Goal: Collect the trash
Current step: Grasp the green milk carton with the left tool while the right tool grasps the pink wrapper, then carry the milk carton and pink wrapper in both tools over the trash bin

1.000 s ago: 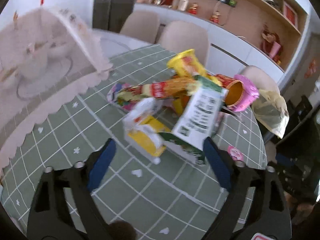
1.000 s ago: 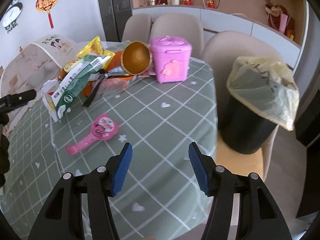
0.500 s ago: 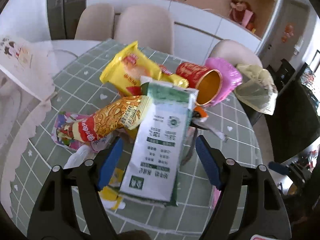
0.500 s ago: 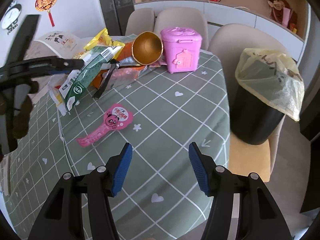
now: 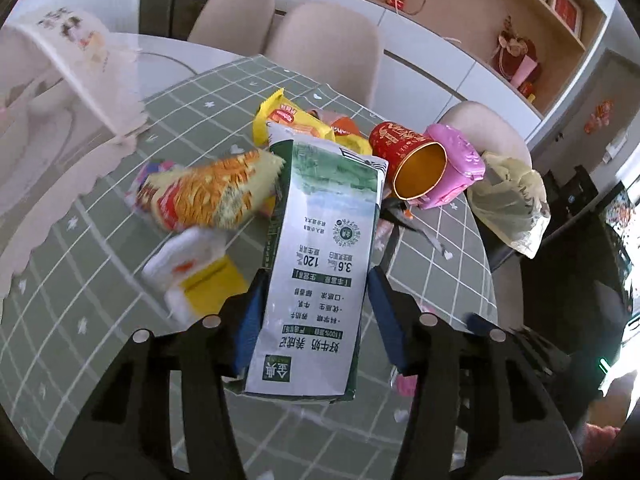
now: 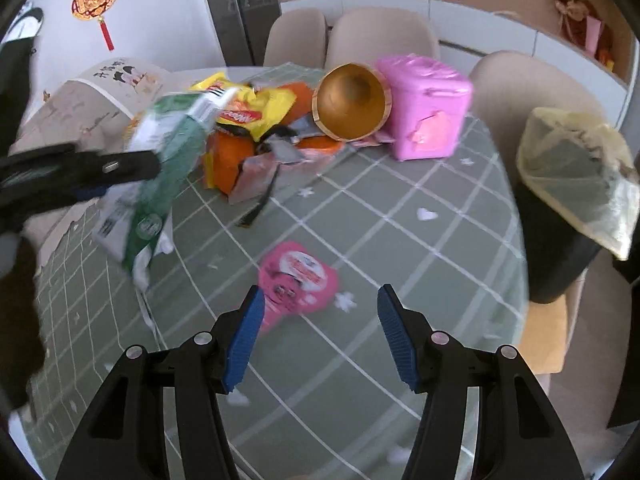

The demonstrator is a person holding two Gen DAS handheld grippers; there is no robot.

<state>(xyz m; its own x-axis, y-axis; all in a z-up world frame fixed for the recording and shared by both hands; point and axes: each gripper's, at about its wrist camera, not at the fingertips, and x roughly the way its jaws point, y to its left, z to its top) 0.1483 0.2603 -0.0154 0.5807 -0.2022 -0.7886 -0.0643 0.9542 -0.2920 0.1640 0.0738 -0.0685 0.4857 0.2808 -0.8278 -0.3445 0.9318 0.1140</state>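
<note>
A green-and-white milk carton (image 5: 320, 264) stands between the blue pads of my left gripper (image 5: 316, 280). The jaws are closing and the pads touch both its sides. In the right wrist view the same carton (image 6: 160, 168) hangs tilted in the left gripper's fingers (image 6: 80, 168). My right gripper (image 6: 320, 292) is open just above a flat pink wrapper (image 6: 298, 276) on the cloth. More trash is piled behind: a noodle packet (image 5: 208, 196), a yellow snack bag (image 6: 256, 108), orange packets (image 6: 228, 156) and a red cup with a gold inside (image 6: 348, 100).
A black bin lined with a yellowish bag (image 6: 576, 168) stands on a chair at the table's right edge. A pink toy bin (image 6: 424, 108) sits by the cup. The green checked tablecloth (image 6: 400, 240) covers a round table. A printed paper stand (image 5: 80, 60) is at the left.
My left gripper moved in over the milk carton and narrowed around it. My right gripper moved forward, so the pink wrapper now lies just ahead of its fingers.
</note>
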